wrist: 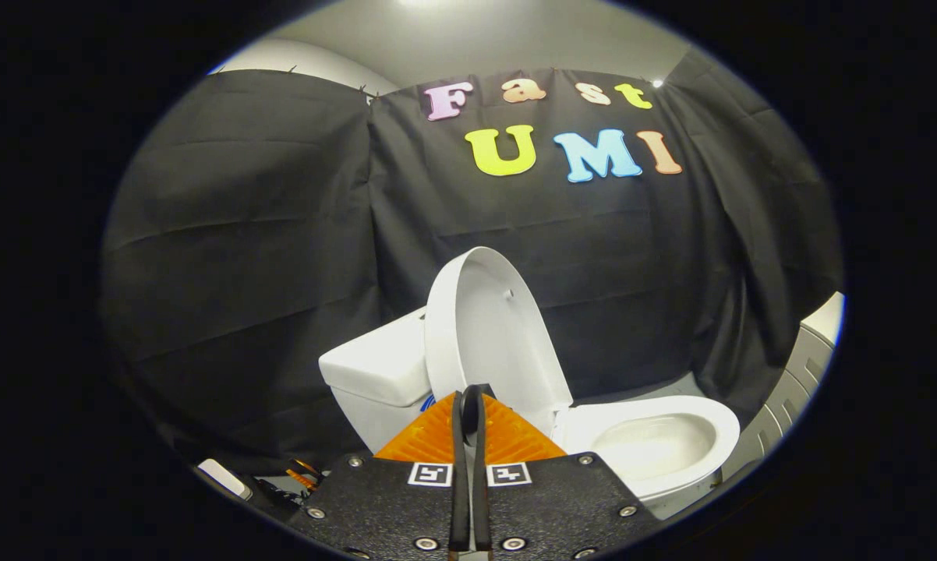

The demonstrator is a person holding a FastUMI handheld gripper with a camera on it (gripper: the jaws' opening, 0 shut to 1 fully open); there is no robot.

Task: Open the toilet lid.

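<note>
Toilet lid (488, 327) upright against tank (379, 366); gripper (472, 401) jaws closed, empty, just before it; rigid, smooth, hinged plastic, best pushed at free rim.

The hand-held gripper (472, 399) has its two orange fingers (426, 440) pressed together, tips meeting with nothing between them. Just beyond the tips stands the white toilet lid (488, 327), raised upright and leaning back toward the tank (379, 366). The open bowl (655, 440) lies past the fingers to the right, its seat rim bare. Black cloth (242, 257) hangs behind the toilet as the wall.
</note>
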